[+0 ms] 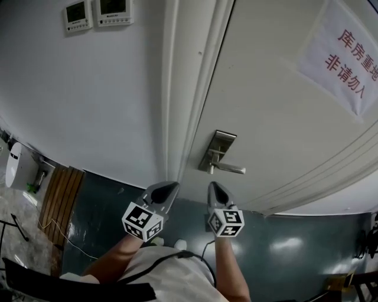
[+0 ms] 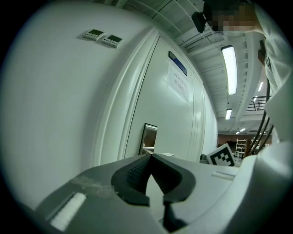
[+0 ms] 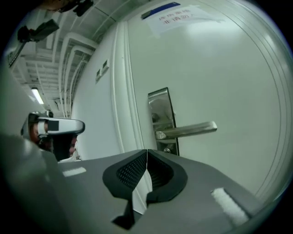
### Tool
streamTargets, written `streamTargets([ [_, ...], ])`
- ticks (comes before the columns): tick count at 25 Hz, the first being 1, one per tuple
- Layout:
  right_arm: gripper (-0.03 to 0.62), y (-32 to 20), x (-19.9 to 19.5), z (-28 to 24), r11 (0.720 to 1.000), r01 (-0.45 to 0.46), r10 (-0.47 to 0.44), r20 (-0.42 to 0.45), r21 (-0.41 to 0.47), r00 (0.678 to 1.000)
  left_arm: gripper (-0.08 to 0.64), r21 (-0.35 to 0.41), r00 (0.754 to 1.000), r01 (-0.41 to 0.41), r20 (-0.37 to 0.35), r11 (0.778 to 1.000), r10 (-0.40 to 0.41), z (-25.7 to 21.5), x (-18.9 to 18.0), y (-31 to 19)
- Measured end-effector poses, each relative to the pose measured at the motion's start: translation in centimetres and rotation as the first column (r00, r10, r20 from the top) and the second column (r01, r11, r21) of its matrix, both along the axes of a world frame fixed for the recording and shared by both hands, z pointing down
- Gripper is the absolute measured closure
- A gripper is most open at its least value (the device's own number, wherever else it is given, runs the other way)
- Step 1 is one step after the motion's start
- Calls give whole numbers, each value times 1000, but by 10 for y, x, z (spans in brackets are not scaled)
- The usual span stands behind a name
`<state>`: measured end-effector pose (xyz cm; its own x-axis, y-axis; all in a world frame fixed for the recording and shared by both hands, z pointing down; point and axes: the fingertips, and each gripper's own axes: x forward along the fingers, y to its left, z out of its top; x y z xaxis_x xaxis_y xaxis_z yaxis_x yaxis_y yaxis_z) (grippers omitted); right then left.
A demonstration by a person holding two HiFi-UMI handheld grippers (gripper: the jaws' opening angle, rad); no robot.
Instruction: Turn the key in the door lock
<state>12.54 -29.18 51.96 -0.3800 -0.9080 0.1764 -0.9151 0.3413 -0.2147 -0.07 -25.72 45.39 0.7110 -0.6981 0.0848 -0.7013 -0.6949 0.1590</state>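
Closed and empty, left gripper [image 1: 172, 186] and right gripper [image 1: 213, 185] face a door [image 1: 277, 124], lock plate [image 1: 220, 144] at twelve o'clock. No key shows; closed jaws may just bump the lever [image 1: 231, 170].

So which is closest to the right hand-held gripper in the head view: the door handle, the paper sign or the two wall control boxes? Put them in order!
1. Door handle: just ahead of the right hand-held gripper, at the door's left edge.
2. Paper sign, high on the door to the right, and wall control boxes, high on the wall to the left: both far off, too close to call.
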Motion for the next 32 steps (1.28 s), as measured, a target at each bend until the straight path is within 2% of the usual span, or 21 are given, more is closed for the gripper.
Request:
streamTargets([
  [5,539,-25,4,29,998,1,9,160,-67,987,555,-10,1000,22,19,1000,-21,9,-1,4],
  [8,485,-37,6,40,994,9,22,289,-106,957,555,-15,999,31,23,999,-30,11,-2,6],
  [12,448,-50,9,50,991,0,56,409,-136,911,555,-18,999,46,31,999,-45,13,-7,4],
  [14,439,-56,10,52,989,8,65,484,-147,872,555,-15,998,48,39,999,-47,13,-7,3],
  [16,439,-61,10,53,987,23,72,567,-159,821,555,-13,998,44,44,999,-44,14,-6,1],
  [20,439,-70,16,59,982,22,123,721,-188,682,555,-11,998,24,50,1000,-23,14,0,-1],
  [22,439,-74,17,60,981,22,132,745,-193,653,555,-6,999,9,51,1000,-9,12,4,-2],
  [30,443,-81,18,66,980,25,142,775,-199,616,555,-2,996,-67,56,998,67,13,29,-7],
  [32,475,-82,20,67,981,22,141,786,-193,602,555,-1,994,-91,62,996,91,15,37,-9],
])
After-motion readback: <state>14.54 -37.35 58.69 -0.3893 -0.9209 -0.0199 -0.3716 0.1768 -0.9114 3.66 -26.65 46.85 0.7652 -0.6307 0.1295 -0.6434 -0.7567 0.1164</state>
